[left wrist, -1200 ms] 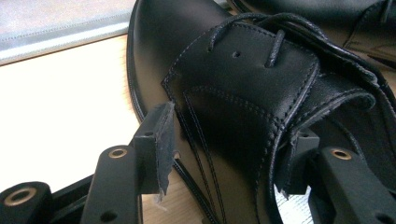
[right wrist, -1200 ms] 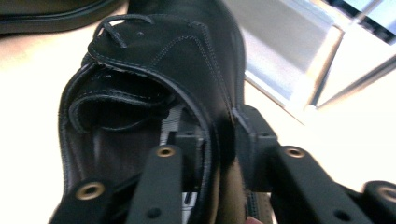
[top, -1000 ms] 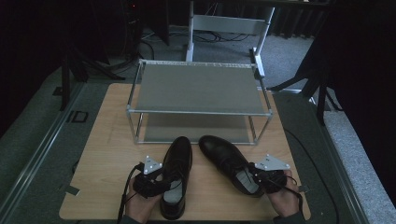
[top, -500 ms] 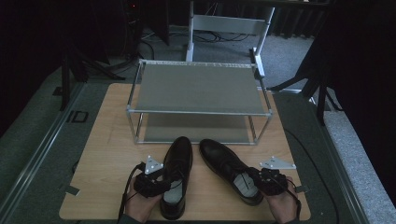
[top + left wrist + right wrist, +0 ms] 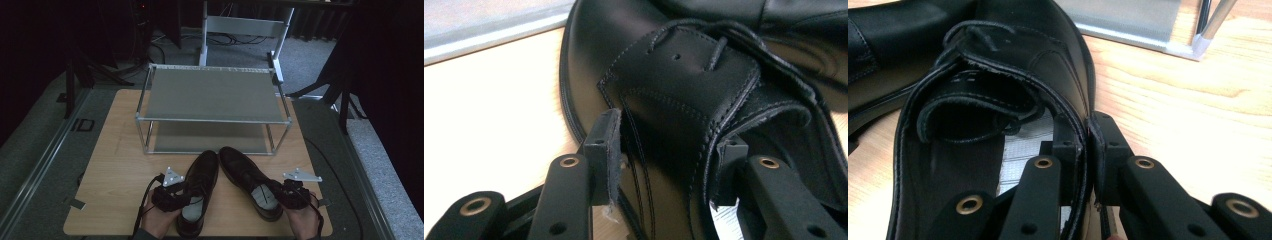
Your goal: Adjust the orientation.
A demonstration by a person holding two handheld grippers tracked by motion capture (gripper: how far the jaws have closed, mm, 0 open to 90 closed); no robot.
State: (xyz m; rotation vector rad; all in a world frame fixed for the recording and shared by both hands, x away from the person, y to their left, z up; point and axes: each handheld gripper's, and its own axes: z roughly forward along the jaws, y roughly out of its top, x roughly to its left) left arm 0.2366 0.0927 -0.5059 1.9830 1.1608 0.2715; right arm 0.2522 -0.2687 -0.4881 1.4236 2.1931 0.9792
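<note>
Two black leather lace-up shoes lie side by side on the wooden table (image 5: 115, 160), toes toward a metal rack. My left gripper (image 5: 175, 196) is at the left shoe (image 5: 200, 175). In the left gripper view the gripper (image 5: 666, 160) is open, one jaw outside the left shoe's (image 5: 674, 90) side wall and the other inside the opening. At the heel of the right shoe (image 5: 240, 167) sits my right gripper (image 5: 286, 192). In the right gripper view this gripper (image 5: 1088, 145) is shut on the right shoe's (image 5: 1048, 65) side wall, pinching the leather.
A two-tier metal rack (image 5: 212, 95) with grey shelves stands just behind the shoes, and its corner post (image 5: 1205, 30) is close ahead in the right gripper view. Bare wood lies left of the shoes. A white frame (image 5: 245, 25) stands on the floor beyond the table.
My right hand and gripper have slid a little toward the table's near edge with the right shoe's heel. The left gripper and left shoe have stayed put.
</note>
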